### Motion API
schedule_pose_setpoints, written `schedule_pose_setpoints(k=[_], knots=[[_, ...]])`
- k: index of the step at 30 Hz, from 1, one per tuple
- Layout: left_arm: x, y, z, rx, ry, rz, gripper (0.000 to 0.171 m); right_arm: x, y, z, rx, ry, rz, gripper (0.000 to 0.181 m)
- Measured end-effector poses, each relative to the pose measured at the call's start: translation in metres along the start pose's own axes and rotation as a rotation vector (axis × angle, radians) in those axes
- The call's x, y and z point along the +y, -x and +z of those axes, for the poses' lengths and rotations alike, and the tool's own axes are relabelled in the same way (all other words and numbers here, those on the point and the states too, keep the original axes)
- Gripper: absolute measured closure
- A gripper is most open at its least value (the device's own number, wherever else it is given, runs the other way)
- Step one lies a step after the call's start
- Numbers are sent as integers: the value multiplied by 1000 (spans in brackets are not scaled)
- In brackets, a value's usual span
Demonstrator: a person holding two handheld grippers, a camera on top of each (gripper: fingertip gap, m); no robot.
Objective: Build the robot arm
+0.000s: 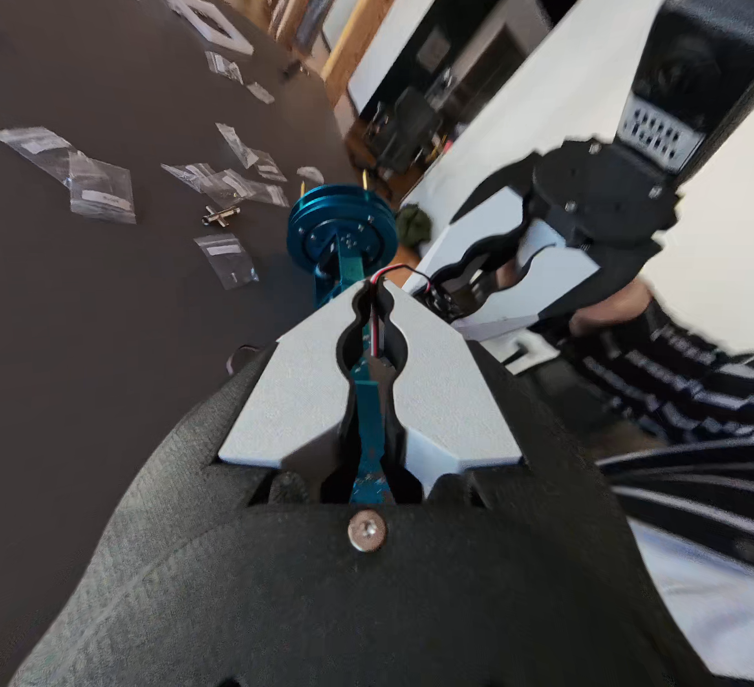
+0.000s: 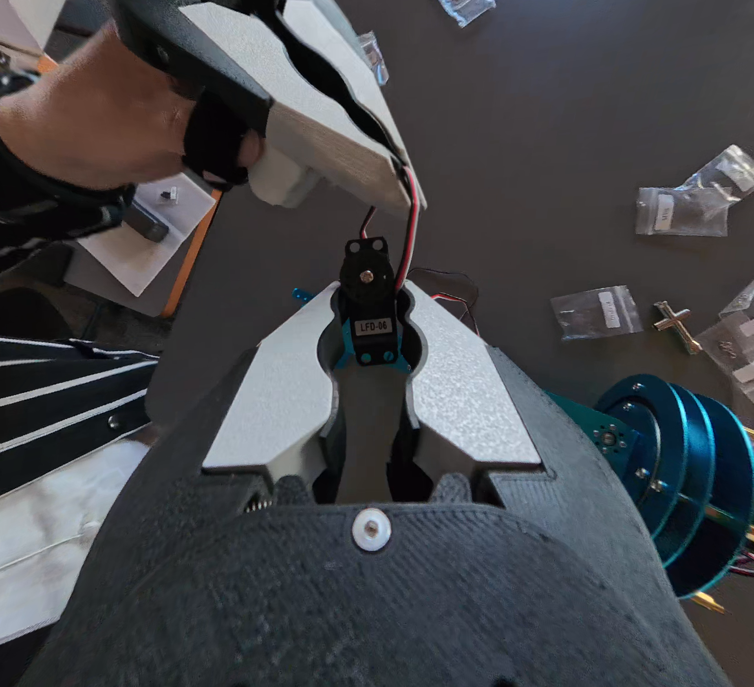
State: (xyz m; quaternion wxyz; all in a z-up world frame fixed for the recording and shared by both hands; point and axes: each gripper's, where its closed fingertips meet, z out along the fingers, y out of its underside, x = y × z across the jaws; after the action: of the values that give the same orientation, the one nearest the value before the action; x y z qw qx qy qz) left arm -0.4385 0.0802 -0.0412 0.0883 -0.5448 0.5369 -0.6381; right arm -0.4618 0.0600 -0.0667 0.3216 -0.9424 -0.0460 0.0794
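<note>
Left claw (image 1: 374, 292): clenched on red-white-black servo lead (image 1: 374, 325), directly above right claw. Right claw (image 2: 369, 288): gripping black servo (image 2: 369, 300) in blue bracket (image 2: 347, 345), long axis along fingers, over dark surface (image 2: 530, 137).

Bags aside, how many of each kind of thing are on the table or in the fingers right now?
Black servo: 1
Servo wire: 1
Blue metal assembly: 1
Cross-shaped wrench: 1
Grippers: 2 (left gripper, right gripper)
Total: 6
</note>
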Motion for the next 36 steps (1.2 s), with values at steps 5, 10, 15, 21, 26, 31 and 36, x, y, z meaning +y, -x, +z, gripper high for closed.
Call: schedule_pose_setpoints(k=[5, 10, 15, 21, 26, 31, 36], knots=[[-8, 3, -1, 167, -202, -338, 171, -7, -8, 3, 8, -50, -32, 159], [1, -12, -15, 274, -213, -101, 133, -2, -11, 16, 46, -40, -183, 159], [17, -14, -23, 233, -69, 191, 121, -10, 9, 18, -195, -49, -186, 159], [19, -18, -26, 312, -48, 213, 152, -25, 14, 12, -349, -13, -165, 160], [17, -19, -28, 364, -80, 161, 153, -27, 19, 9, -479, 1, -123, 160], [3, -7, -32, 362, -157, -2, 153, -37, 11, 15, -524, -75, -1, 154], [-11, 10, -40, 370, -277, -226, 153, -45, -14, 19, -474, -175, 134, 127]])
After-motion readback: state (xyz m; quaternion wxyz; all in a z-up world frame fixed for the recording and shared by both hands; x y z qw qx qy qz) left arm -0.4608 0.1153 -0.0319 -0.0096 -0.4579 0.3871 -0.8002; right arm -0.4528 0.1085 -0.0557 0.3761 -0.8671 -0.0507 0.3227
